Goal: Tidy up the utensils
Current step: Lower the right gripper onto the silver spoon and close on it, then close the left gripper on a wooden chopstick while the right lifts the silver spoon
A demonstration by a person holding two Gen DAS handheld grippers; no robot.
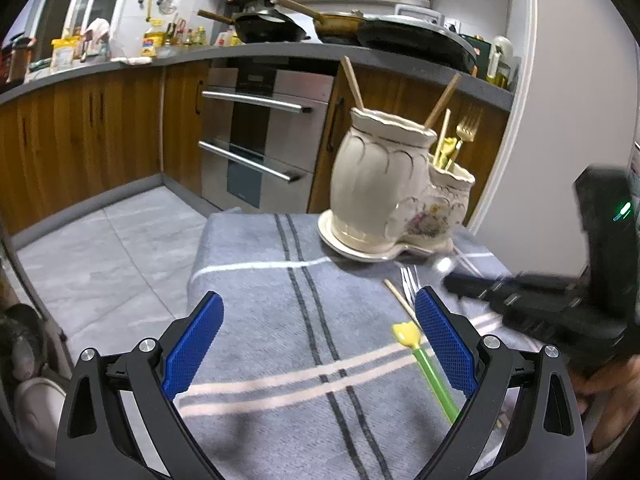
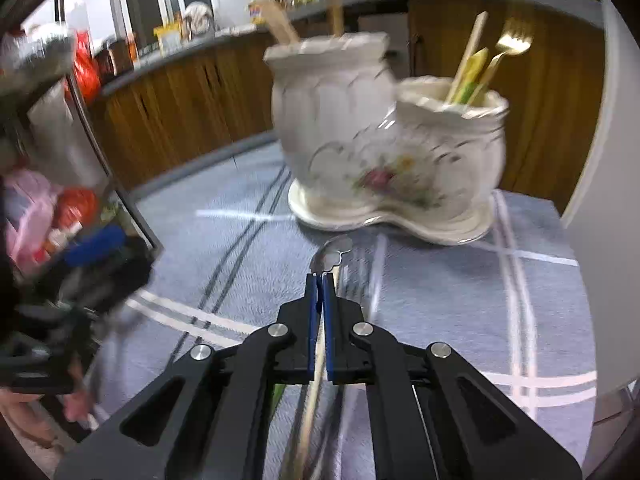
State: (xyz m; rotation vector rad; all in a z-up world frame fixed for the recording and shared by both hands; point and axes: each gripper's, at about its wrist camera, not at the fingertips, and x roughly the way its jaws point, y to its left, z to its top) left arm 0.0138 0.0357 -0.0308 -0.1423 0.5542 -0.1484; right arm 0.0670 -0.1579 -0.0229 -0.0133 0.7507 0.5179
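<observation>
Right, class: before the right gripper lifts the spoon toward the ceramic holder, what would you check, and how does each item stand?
1. Right gripper shut on the shiny metal spoon: ok.
2. Grip near the bowl, not mid-handle: not ok.
3. Cream two-pot ceramic utensil holder upright on the grey striped cloth: ok.
4. Left gripper open, empty: ok.
5. Room left in smaller pot: cannot tell.

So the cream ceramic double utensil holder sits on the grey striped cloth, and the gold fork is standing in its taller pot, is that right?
Not quite. The cream ceramic double utensil holder does sit on the grey striped cloth, but the gold fork stands in its shorter pot, beside a pale chopstick. The taller pot holds the wooden handles. The right wrist view shows it most plainly.
</observation>
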